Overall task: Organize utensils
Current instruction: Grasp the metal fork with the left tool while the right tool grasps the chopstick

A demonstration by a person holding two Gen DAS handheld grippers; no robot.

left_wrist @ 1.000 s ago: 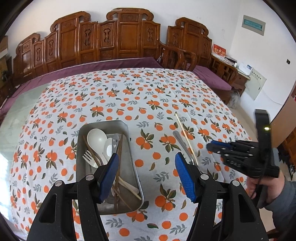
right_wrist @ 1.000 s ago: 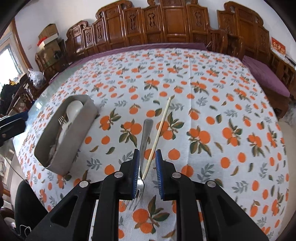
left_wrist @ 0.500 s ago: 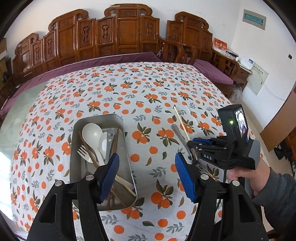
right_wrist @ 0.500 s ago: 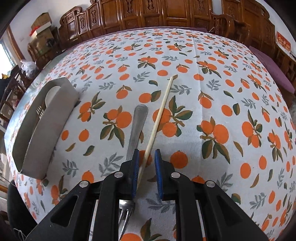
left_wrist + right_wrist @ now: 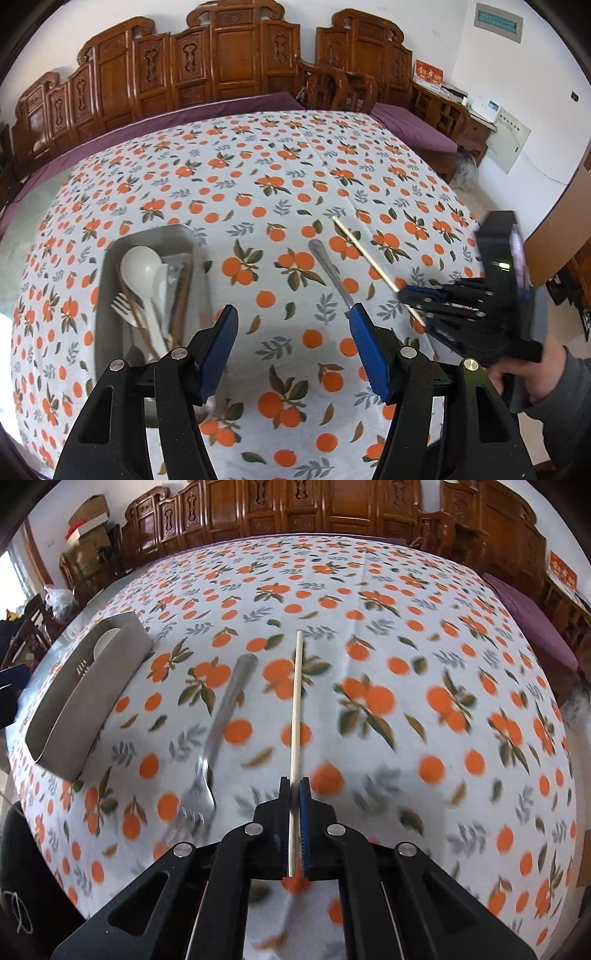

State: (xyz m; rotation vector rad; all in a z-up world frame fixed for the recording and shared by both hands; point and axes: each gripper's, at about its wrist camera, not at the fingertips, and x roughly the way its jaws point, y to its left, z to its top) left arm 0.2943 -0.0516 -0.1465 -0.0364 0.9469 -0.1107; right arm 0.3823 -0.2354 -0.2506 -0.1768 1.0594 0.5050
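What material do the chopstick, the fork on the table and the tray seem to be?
Chopstick: pale, matte, probably bamboo or wood. Fork: grey and shiny, likely stainless steel. Tray: dull brushed grey with thin walls, probably steel or aluminium.

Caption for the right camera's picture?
Right gripper clamps a chopstick above the tablecloth; fork lies beside.

1. We see bright, even daylight in both views; a blown-out window glares at the right wrist view's left edge.
2. We note soft shadows beside the metal tray and fork.
3. Motion blur smears the tablecloth near the camera.
4. Fisheye distortion bulges the table and darkens the corners.
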